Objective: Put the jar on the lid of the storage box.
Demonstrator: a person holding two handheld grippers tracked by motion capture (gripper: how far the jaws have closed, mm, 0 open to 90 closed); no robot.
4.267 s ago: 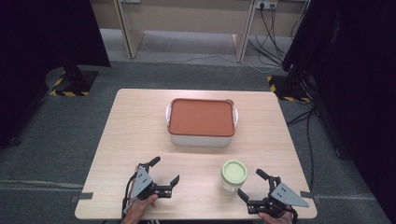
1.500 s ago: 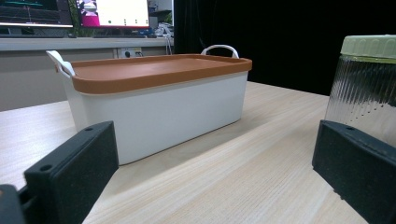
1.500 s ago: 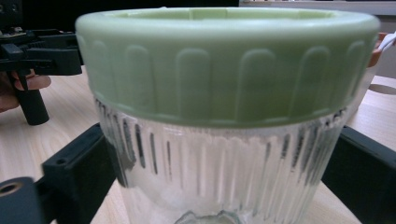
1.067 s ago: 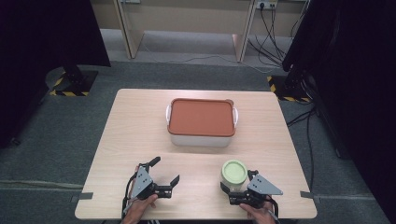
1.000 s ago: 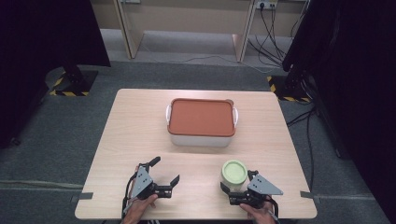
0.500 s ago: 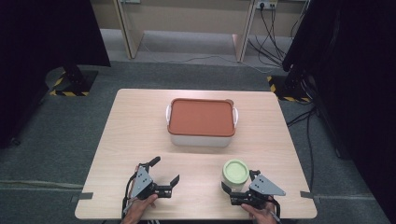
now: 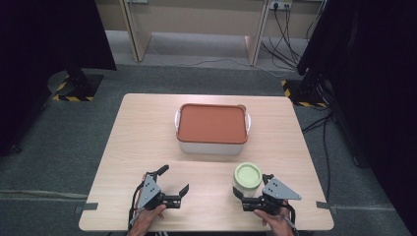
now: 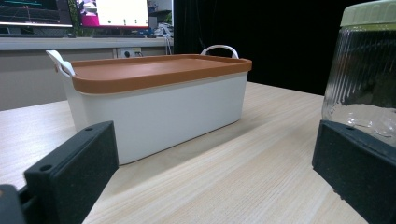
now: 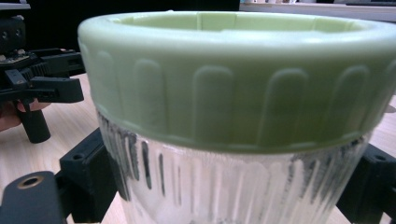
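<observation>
Centrally on the bench [image 7: 147, 128] stands a white rectangular bin [image 7: 211, 146] with looped white handles at its ends, closed by a flat terracotta-orange lid [image 7: 211, 123]; its contents are hidden. Nearer, at the right, stands a clear ribbed glass jar [image 7: 244, 186], closed by a pale green screw cap [image 7: 248, 174] with moulded vertical grip ribs around its edge. Through the glass in the left tool view, the jar [image 8: 362, 88] appears to hold nothing that can be made out, though reflections blur the wall.

Right tool [image 7: 249, 197], held in a hand [image 7: 278, 223] at the near edge: its two black jaws lie one on each side of the jar's glass body [image 9: 233, 186] just below the cap [image 9: 233, 70], close against the wall. Whether they press on the glass cannot be told.

Left tool [image 7: 173, 185], held in the other hand [image 7: 147, 221] at the near left: jaws spread apart, holding nothing, low over bare bench, well apart from the bin and pointing between bin [image 8: 159, 107] and jar.
</observation>
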